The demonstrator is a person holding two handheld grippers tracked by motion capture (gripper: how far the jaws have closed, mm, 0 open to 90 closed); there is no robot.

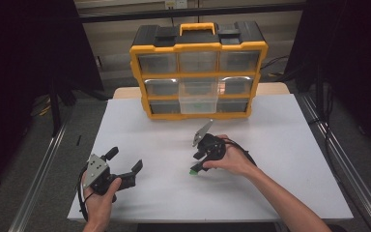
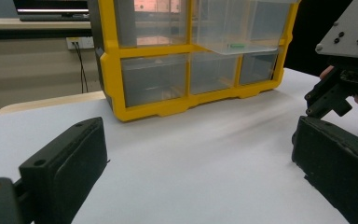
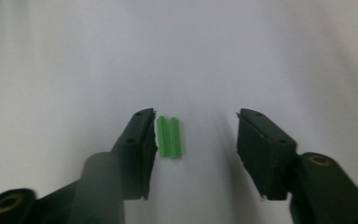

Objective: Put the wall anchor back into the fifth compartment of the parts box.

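Observation:
Two small green plastic plugs [image 3: 169, 136] lie side by side on the white table, between the jaws of my right gripper [image 3: 193, 140], which is open and pointing down at them; they sit against the left jaw. From above, the green plugs [image 1: 193, 171] peek out just under the right gripper [image 1: 199, 164]. My left gripper [image 1: 124, 164] rests on the table at the front left, open and holding nothing. A yellow and black drawer cabinet [image 1: 198, 72] stands at the back, its middle clear drawer [image 1: 199, 99] pulled out with a green piece inside.
The white table [image 1: 280, 159] has bare surface between the grippers and the cabinet. In the left gripper view the cabinet [image 2: 186, 56] stands ahead and the right gripper [image 2: 340, 88] shows at the right edge. Metal rails run along both table sides.

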